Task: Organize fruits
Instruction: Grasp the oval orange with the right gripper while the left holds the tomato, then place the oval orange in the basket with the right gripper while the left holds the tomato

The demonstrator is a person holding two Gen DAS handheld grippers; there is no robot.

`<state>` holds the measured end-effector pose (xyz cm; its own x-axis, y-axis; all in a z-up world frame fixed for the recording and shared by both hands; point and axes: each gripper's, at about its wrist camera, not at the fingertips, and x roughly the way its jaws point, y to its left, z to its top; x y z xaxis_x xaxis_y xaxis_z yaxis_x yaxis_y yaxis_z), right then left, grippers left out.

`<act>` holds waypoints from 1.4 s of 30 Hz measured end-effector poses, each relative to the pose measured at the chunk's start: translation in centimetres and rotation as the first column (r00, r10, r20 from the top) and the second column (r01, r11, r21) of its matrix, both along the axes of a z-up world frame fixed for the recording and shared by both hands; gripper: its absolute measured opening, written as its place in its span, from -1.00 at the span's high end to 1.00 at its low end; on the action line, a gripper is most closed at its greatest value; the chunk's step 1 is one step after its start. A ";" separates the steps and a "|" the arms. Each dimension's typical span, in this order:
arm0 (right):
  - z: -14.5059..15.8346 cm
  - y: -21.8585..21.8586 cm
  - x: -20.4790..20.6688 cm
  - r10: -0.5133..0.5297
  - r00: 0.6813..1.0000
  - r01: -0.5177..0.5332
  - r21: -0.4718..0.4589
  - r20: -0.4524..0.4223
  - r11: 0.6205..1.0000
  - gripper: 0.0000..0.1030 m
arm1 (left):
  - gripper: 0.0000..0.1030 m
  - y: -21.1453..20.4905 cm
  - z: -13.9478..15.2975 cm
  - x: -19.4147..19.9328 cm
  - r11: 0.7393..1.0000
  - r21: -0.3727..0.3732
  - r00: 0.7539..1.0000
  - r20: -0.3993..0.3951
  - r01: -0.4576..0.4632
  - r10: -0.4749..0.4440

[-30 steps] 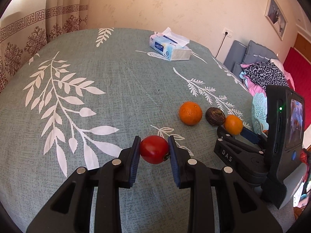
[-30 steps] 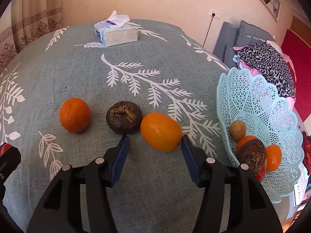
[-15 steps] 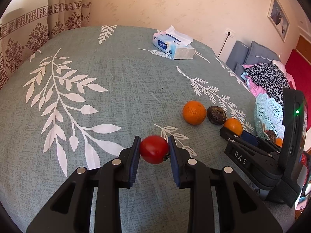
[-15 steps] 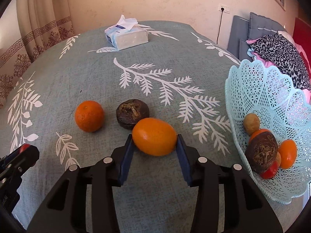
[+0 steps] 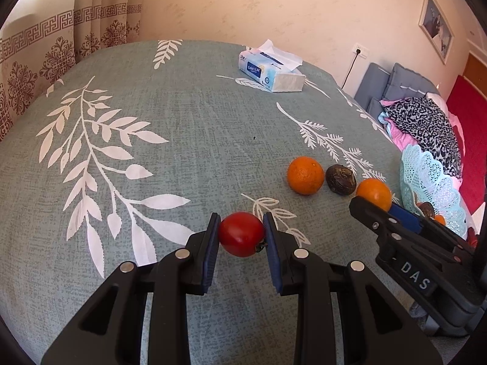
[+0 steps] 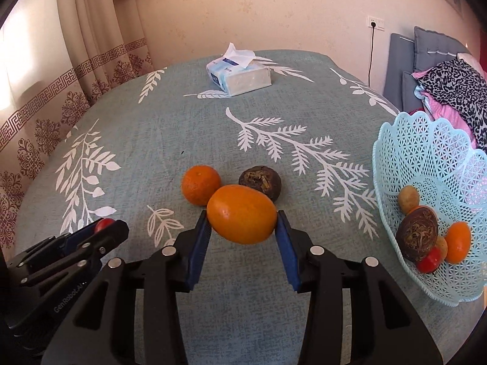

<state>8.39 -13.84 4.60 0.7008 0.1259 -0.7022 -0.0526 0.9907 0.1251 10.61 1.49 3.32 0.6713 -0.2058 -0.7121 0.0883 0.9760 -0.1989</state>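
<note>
A red tomato [image 5: 241,233] sits between the blue pads of my left gripper [image 5: 241,234], which is shut on it just above the tablecloth. My right gripper [image 6: 242,216] is shut on an oval orange fruit [image 6: 242,213] and holds it lifted off the cloth. Behind that fruit a round orange [image 6: 200,184] and a dark brown fruit [image 6: 260,181] lie on the table. A light blue lattice basket [image 6: 426,155] at the right edge holds several fruits. In the left wrist view the right gripper [image 5: 373,205] carries the oval orange fruit [image 5: 373,193] near the basket [image 5: 429,182].
A tissue box [image 6: 239,74] stands at the far side of the grey-green leaf-print tablecloth [image 6: 137,140]. Patterned curtains [image 6: 76,70] hang at the left. A sofa with clothes [image 6: 450,88] lies beyond the table's right edge.
My right gripper closed on the oval orange fruit and raised it off the table, tilting upward. The left gripper kept still with the tomato.
</note>
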 end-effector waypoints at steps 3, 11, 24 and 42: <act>1.0 -0.6 -0.7 -0.007 1.000 0.006 0.007 0.027 1.000 0.14 | 0.44 -0.1 -0.2 0.1 1.000 0.004 1.000 0.001 0.000 0.000; 2.8 -4.5 -2.6 -0.075 0.994 0.074 0.007 0.081 0.997 0.14 | 0.44 -0.9 0.0 -0.4 0.999 0.036 0.999 0.035 0.008 -0.009; 3.6 -12.7 -6.0 -0.234 0.965 0.234 0.014 0.118 0.972 0.14 | 0.44 -3.3 1.2 -1.3 0.993 0.113 0.997 0.067 0.017 -0.025; 2.9 -19.6 -9.3 -0.336 0.932 0.327 0.090 0.132 0.941 -0.01 | 0.44 -10.4 3.8 -2.1 0.979 0.150 0.984 0.092 0.139 -0.154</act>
